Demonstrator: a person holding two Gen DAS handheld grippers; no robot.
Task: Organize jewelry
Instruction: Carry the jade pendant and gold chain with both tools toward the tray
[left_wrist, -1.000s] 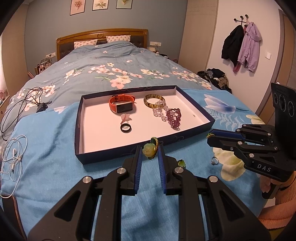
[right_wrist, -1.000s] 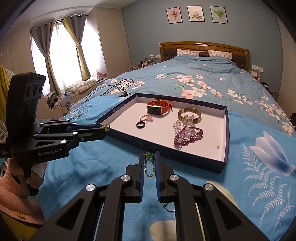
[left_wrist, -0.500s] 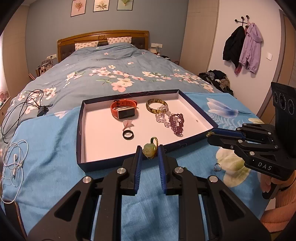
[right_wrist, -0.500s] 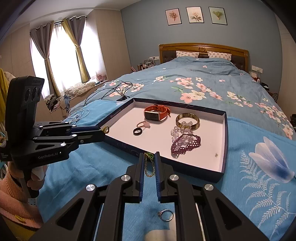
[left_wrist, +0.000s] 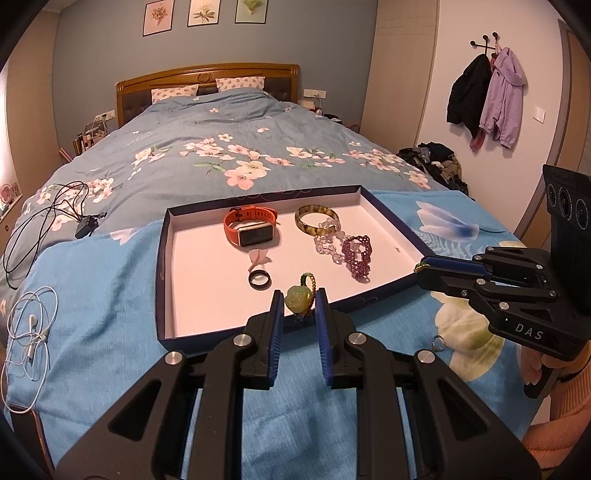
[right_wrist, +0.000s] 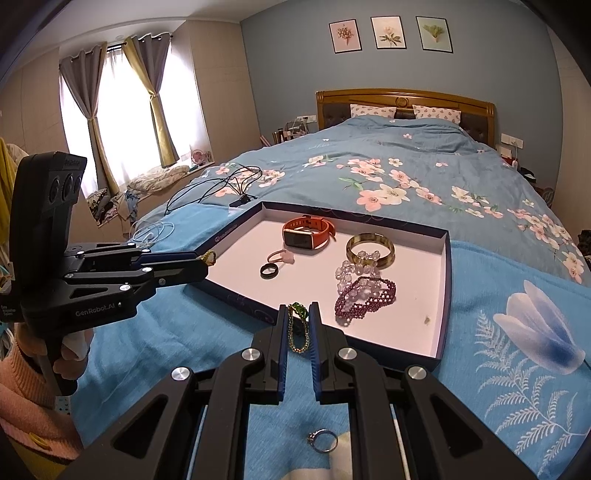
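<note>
A carved green rose pendant (left_wrist: 298, 300) is clenched by the left claw (left_wrist: 299, 303). A fine beaded chain (right_wrist: 297, 329) is pinched by the right claw (right_wrist: 298, 314), above the shallow cardboard tray (right_wrist: 445, 295) on the bed.

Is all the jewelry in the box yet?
Not yet. Done: the orange watch, bangle, beaded bracelets, black ring and pink ring lie in the box. In hand: the left gripper holds a green rose pendant, and the right gripper a green-beaded chain. Left: a silver ring on the blanket.
</note>
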